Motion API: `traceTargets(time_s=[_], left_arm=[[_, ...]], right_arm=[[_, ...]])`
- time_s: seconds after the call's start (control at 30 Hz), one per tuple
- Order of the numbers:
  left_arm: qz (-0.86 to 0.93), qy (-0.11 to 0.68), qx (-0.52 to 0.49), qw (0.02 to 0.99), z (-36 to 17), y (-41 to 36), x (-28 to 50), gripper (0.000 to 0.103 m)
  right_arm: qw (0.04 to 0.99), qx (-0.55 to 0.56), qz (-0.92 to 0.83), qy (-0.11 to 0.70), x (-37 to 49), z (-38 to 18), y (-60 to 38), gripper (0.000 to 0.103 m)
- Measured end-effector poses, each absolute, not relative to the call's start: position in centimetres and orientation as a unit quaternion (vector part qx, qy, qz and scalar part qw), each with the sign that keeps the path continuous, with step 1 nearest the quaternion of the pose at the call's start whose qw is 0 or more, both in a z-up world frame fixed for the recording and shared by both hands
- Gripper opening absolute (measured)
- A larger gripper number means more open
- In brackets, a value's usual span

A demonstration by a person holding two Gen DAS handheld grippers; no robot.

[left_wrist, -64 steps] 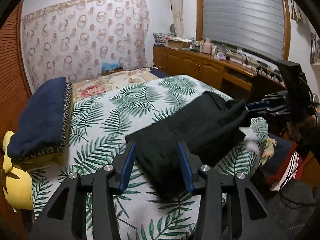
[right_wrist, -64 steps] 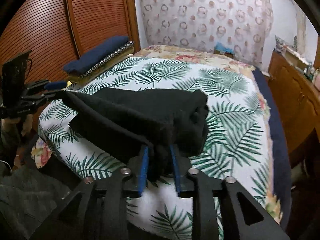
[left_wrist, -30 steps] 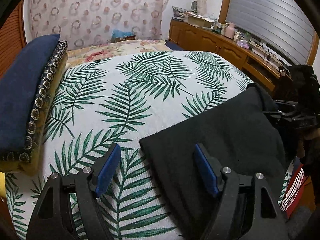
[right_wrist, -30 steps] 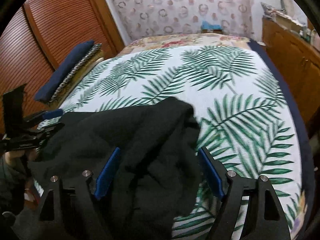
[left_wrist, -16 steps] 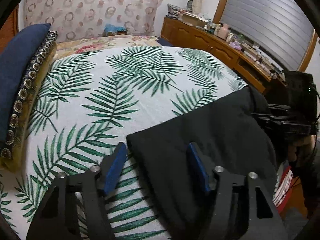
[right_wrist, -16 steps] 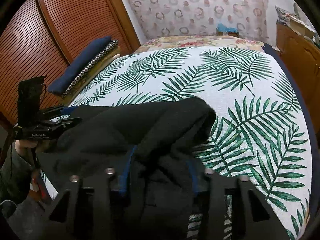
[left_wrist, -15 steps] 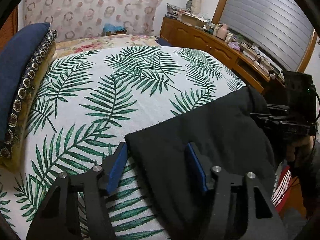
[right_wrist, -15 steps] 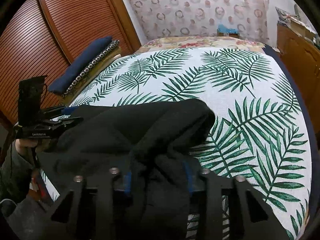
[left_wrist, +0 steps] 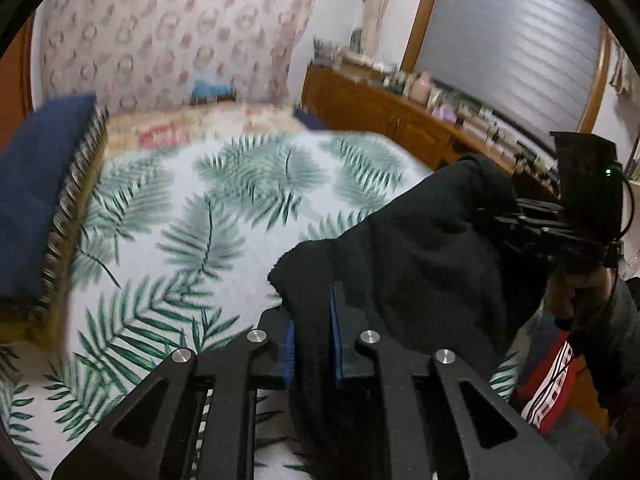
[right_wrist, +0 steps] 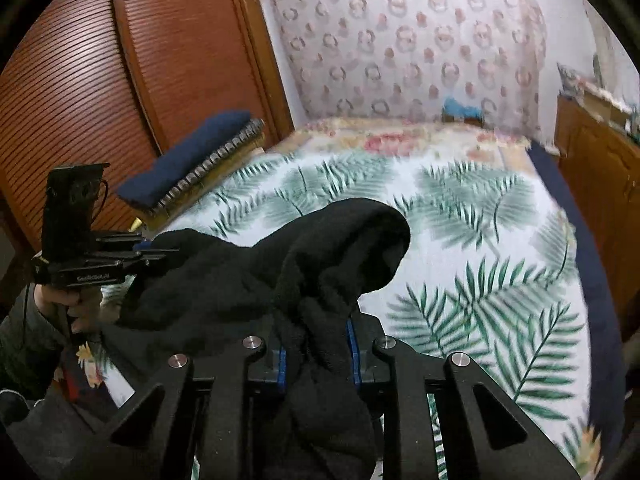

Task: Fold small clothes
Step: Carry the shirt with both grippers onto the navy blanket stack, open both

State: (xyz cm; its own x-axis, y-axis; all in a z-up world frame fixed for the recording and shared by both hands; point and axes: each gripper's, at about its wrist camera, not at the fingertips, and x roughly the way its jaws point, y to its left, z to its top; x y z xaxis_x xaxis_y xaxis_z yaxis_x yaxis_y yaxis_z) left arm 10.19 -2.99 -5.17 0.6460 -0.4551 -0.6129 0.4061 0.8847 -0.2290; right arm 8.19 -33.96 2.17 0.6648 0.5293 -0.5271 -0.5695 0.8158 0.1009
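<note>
A black garment (left_wrist: 420, 248) hangs bunched between both grippers above the near edge of the bed's palm-leaf cover (left_wrist: 200, 220). My left gripper (left_wrist: 312, 320) pinches one corner, its jaws still closing, blue pads pressed on the cloth. In the right wrist view the garment (right_wrist: 300, 264) drapes over my right gripper (right_wrist: 316, 344), whose jaws are also closing with thick folds squeezed between the pads. Each view shows the other gripper, held by a hand, at the garment's far end: the right gripper (left_wrist: 532, 220) and the left gripper (right_wrist: 148, 252).
A navy pillow (left_wrist: 36, 184) lies along the bed's left side. A wooden cabinet (left_wrist: 400, 120) with clutter on top runs under the window. Slatted wardrobe doors (right_wrist: 80, 80) stand beyond the pillow. A red and white item (left_wrist: 552, 384) lies on the floor.
Both grippers' jaws have narrowed from wide apart to pinching the black garment. Its near edge has come up off the bed cover, and the cloth now bunches between them.
</note>
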Motion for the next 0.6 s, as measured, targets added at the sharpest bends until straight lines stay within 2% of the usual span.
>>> traceTargets(time_s=[0.33, 0.6], left_arm=[[-0.201, 0.238, -0.050, 0.949, 2.0, 0.3, 7.2, 0.014], [-0.113, 0.190, -0.061, 0.973, 4.8, 6.5, 8.2, 0.014]], right_arm=[[0.920, -0.072, 0.326, 0.205, 6.4, 7.9, -33.1, 0.021], [0.901, -0.153, 0.376, 0.156, 10.5, 13.7, -26.0, 0.021]])
